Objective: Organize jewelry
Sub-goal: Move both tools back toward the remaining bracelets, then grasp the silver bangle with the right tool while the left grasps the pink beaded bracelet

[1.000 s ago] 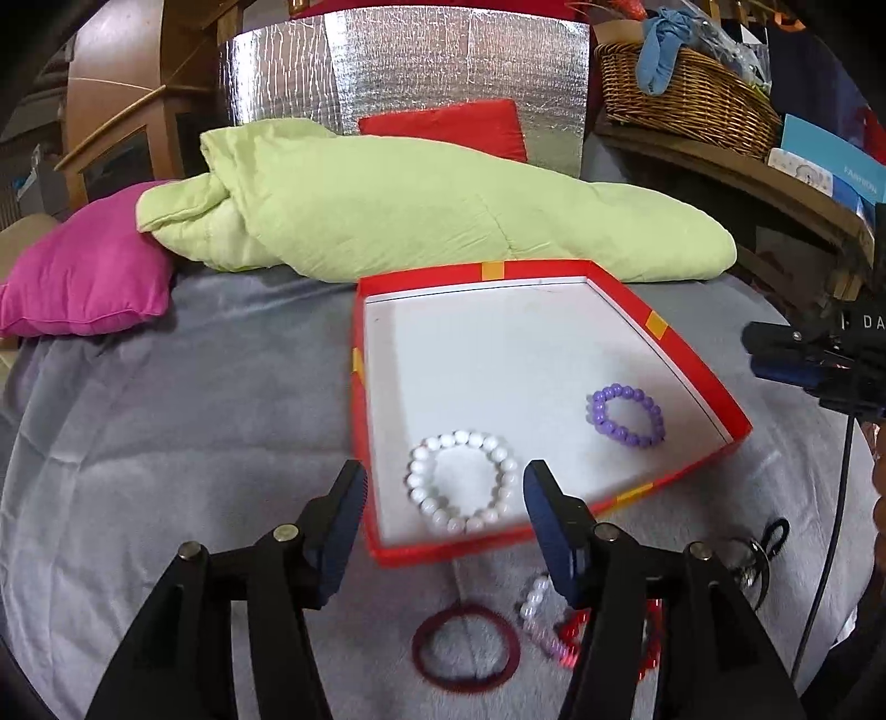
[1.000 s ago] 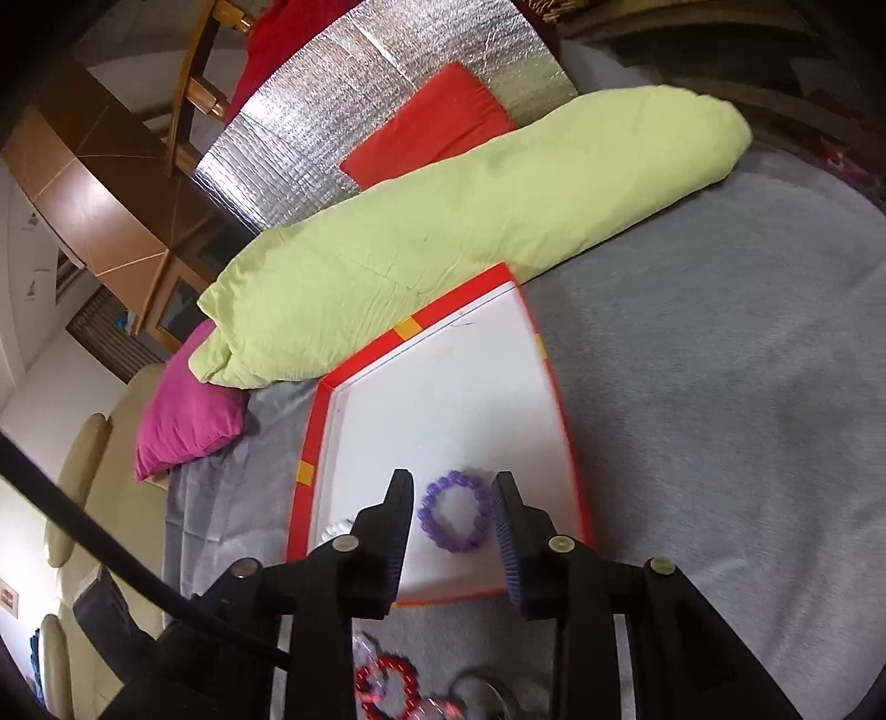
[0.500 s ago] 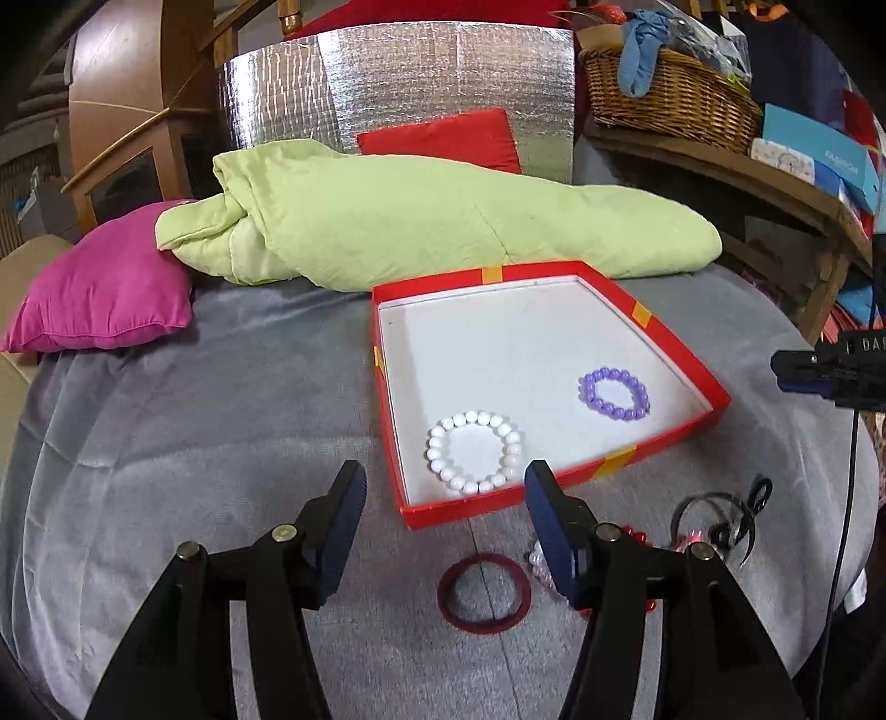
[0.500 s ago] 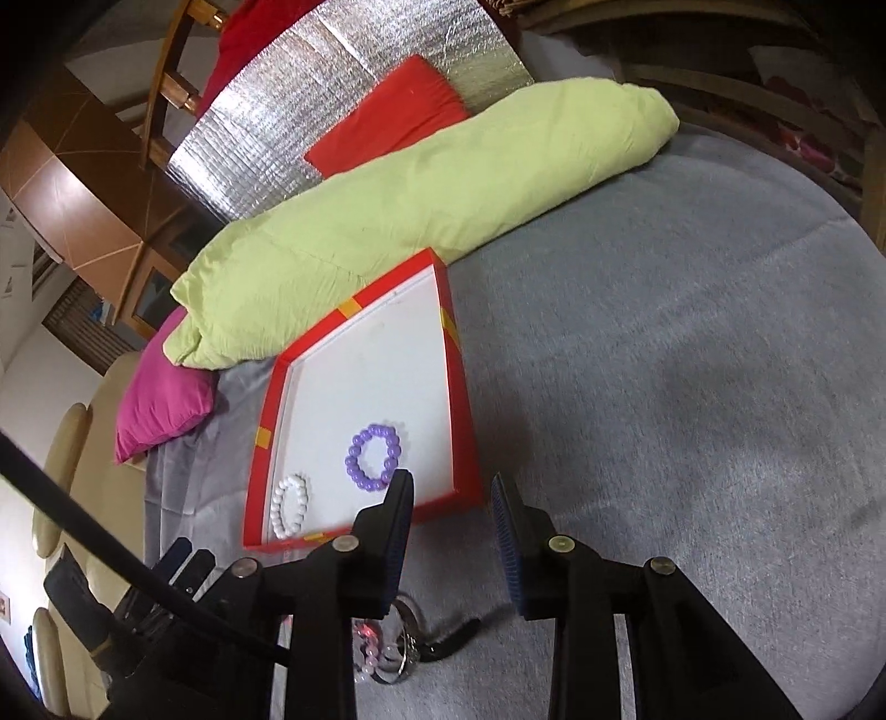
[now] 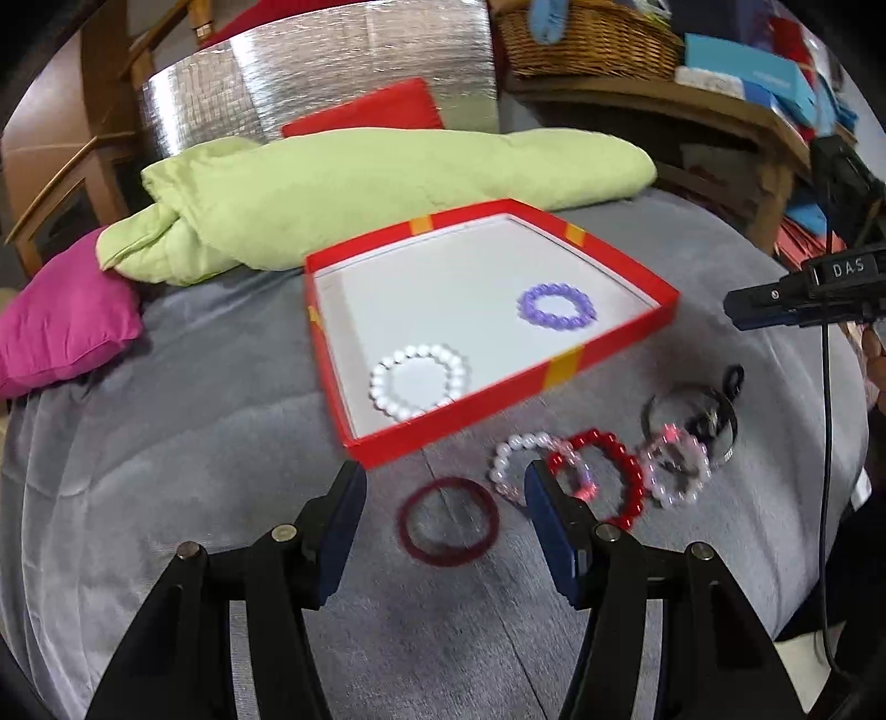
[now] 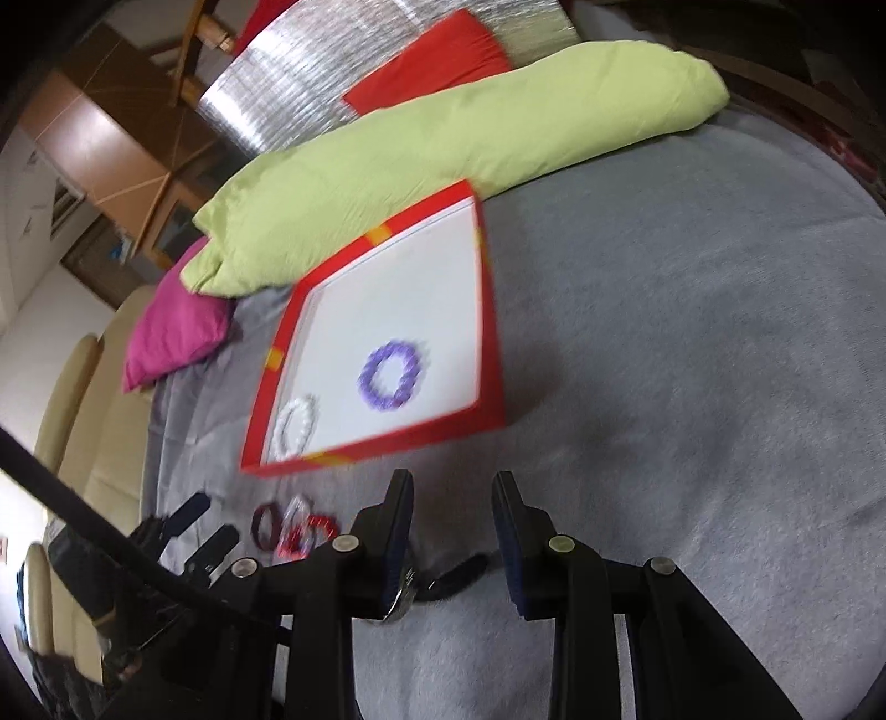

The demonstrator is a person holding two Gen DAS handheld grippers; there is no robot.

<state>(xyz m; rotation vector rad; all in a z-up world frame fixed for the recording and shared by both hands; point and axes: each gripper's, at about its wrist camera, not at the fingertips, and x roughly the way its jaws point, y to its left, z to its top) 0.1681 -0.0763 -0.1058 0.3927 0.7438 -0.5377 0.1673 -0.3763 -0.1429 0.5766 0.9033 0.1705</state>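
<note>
A red box lid with a white floor lies on the grey cover and holds a white bead bracelet and a purple bead bracelet. In front of it lie a dark red ring, a pale pink bead bracelet, a red bead bracelet, another pink bead bracelet and a metal watch. My left gripper is open and empty just above the dark red ring. My right gripper is open and empty in front of the box.
A long green pillow lies behind the box, a magenta cushion at the left and a red cushion at the back. A wicker basket and boxes stand on a shelf at the right.
Both grippers have pulled back from the box toward the front. The loose bracelets in front of the box have come into full view; the left gripper now hovers over the dark red ring.
</note>
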